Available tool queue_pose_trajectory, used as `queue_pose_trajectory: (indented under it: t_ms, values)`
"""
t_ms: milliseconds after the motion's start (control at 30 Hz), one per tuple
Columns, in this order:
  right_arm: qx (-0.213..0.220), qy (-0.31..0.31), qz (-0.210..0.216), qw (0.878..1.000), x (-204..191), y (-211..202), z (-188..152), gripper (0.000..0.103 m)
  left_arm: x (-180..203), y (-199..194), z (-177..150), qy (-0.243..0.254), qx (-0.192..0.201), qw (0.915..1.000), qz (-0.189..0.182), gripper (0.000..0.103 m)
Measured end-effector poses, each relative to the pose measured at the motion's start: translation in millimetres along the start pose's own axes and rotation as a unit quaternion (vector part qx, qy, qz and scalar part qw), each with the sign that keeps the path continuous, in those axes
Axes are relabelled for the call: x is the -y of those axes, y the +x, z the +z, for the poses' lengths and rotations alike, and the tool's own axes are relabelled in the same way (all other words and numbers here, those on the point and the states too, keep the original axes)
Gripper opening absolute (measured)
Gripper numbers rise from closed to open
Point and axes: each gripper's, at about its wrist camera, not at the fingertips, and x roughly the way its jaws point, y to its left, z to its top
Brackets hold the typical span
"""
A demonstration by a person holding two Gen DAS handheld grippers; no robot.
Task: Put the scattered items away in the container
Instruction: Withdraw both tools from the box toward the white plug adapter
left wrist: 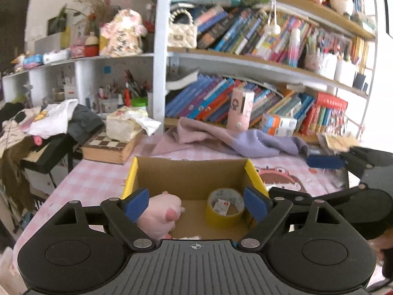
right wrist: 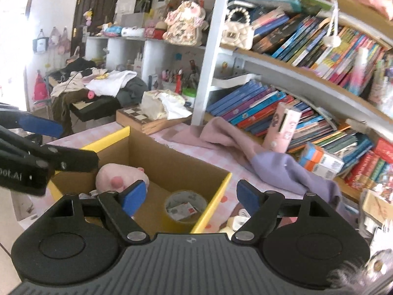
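Pink checked counter (left wrist: pixel 93 179). Pink and lilac cloth (left wrist: pixel 235 140) crumpled along its back edge, below bookshelf (left wrist: pixel 245 59) packed with leaning books. Pink case (left wrist: pixel 240 109) upright against books. Chessboard box (left wrist: pixel 110 147) at left, tissue pack (left wrist: pixel 125 125) on top. Clothes pile (left wrist: pixel 49 120) further left. White quilted bag (left wrist: pixel 181 30) on upper shelf.
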Motion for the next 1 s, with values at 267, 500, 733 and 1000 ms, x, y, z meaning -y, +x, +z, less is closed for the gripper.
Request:
queue_pose_trajectory:
  t_ms: [267, 500, 733, 1000]
  values:
    - [0.02, 0.057, -0.055, 0.997, -17.7, -51.7, -31.2, 0.086, -0.6, -42.4, -34.8, -0.007, -0.006, 1.0, 0.003, 0.089]
    - [0.005, 0.077, -0.08, 0.994, -35.1, -84.4, -64.2, 0.086, -1.0, -73.8, -69.9, -0.024, -0.021, 0.9993, 0.021, 0.092]
    - [-0.034, 0.103, -0.086, 0.99, -47.6, -109.1, -98.2, 0.086, 8.2, -87.0, -96.7, -0.009, -0.055, 0.9982, 0.022, 0.092]
    - [-0.075, 0.101, -0.074, 0.989, -67.6, -123.3, -124.8, 0.088, 19.3, -89.5, -116.8, 0.029, -0.093, 0.9952, 0.015, 0.092]
